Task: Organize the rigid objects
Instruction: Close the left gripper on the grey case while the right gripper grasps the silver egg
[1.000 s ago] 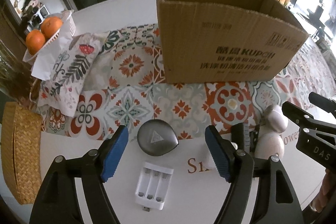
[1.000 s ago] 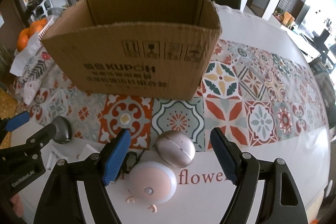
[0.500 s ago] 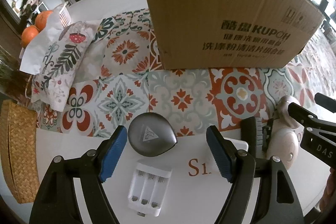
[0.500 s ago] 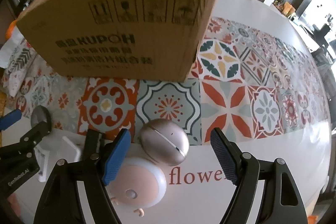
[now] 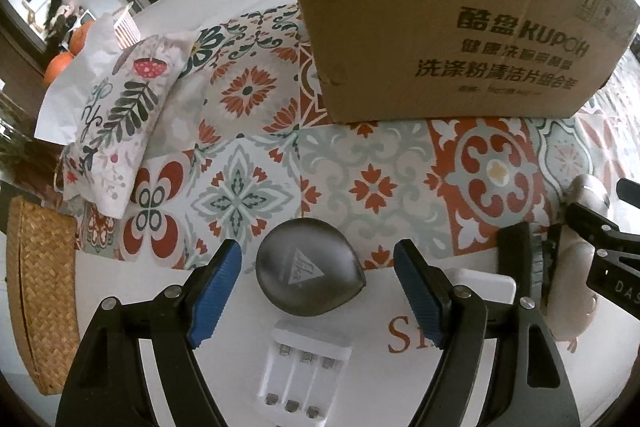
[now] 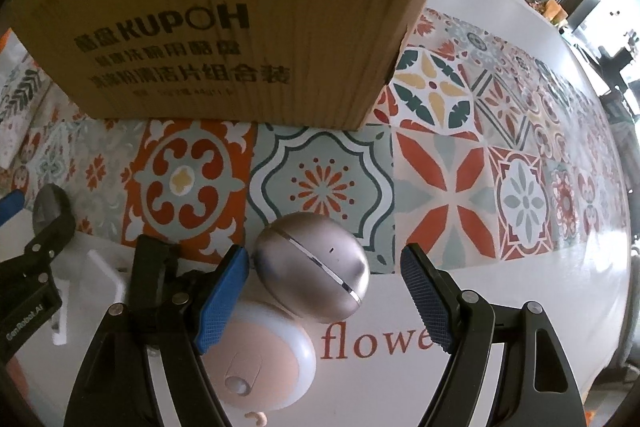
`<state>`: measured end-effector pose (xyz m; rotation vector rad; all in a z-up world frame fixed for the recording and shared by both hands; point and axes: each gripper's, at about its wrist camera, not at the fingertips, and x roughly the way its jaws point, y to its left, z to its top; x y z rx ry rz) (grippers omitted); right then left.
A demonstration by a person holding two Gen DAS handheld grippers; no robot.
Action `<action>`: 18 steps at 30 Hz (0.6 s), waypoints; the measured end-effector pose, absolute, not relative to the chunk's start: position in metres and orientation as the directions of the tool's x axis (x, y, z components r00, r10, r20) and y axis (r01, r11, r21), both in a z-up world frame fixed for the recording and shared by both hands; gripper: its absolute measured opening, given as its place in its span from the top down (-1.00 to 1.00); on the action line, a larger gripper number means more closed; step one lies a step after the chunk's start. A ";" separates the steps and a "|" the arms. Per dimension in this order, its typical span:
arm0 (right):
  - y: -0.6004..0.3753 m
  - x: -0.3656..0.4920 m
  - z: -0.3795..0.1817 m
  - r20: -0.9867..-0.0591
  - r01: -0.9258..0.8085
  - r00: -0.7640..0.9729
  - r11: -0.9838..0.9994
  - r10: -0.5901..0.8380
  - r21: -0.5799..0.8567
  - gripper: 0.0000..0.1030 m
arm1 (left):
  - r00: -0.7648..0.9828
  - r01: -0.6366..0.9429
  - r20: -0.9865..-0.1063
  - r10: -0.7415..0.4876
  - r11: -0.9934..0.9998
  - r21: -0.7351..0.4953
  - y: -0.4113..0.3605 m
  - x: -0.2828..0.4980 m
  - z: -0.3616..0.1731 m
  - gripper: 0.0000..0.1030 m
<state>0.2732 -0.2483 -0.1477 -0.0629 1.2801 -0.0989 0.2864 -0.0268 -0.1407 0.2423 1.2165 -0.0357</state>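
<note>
Left gripper (image 5: 318,293) spread wide around dark grey teardrop-shaped metal case (image 5: 309,267), pads clear of it, white plastic battery charger (image 5: 302,373) just below. Right gripper (image 6: 324,301) likewise parted about silver egg-shaped metal case (image 6: 312,271), beside pink round night-light (image 6: 262,361). Brown cardboard box (image 6: 240,11) behind on patterned tablecloth (image 6: 452,183).

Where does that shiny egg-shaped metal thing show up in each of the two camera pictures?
Left wrist: only its top peeks out at the far right edge, metallic egg-shaped case, behind the right gripper.
Right wrist: centre, between the open fingers.
Shared landmark: the KUPOH cardboard box.
</note>
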 end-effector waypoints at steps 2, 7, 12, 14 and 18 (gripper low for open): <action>-0.247 0.275 -0.149 -0.954 0.041 0.279 0.994 -0.111 -0.104 -0.53 | 0.346 0.155 -0.933 0.100 0.975 0.162 -0.026 0.289 -0.143 -0.52; -0.244 0.279 -0.160 -0.956 0.044 0.268 0.993 -0.119 -0.111 -0.53 | 0.324 0.145 -0.941 0.096 0.978 0.150 -0.024 0.294 -0.151 -0.52; -0.236 0.284 -0.171 -0.959 0.041 0.257 0.992 -0.123 -0.116 -0.53 | 0.305 0.132 -0.946 0.107 0.979 0.153 -0.022 0.295 -0.158 -0.52; -0.235 0.285 -0.174 -0.957 0.044 0.263 0.992 -0.122 -0.114 -0.53 | 0.299 0.129 -0.948 0.103 0.981 0.148 -0.020 0.296 -0.160 -0.52; -0.231 0.287 -0.180 -0.955 0.041 0.268 0.992 -0.124 -0.118 -0.51 | 0.289 0.125 -0.954 0.078 0.985 0.119 -0.016 0.300 -0.165 -0.51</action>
